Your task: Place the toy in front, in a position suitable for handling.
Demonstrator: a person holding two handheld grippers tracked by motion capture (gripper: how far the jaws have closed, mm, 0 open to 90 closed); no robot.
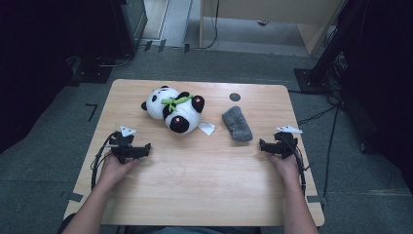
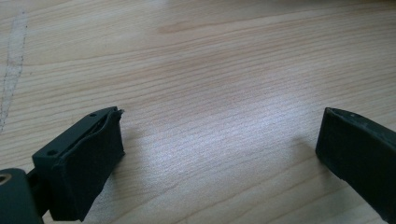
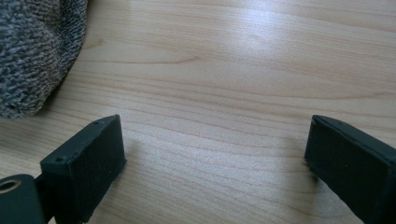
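Note:
A black-and-white panda plush (image 1: 175, 109) with a green collar lies on its side at the back of the wooden table (image 1: 204, 170). A grey knitted cloth (image 1: 237, 124) lies to its right, and it fills the upper left corner (image 3: 32, 51) of the right gripper view. My left gripper (image 1: 144, 150) rests low on the table at the left, open, with bare wood between its jaws (image 2: 223, 114). My right gripper (image 1: 263, 145) sits low at the right, open and empty (image 3: 214, 120), just in front and to the right of the grey cloth.
A small white tag (image 1: 206, 128) lies beside the panda. A dark round spot (image 1: 234, 96) marks the table near its back edge. Cables trail from both grippers over the table's sides. Dark equipment and stands surround the table on the floor.

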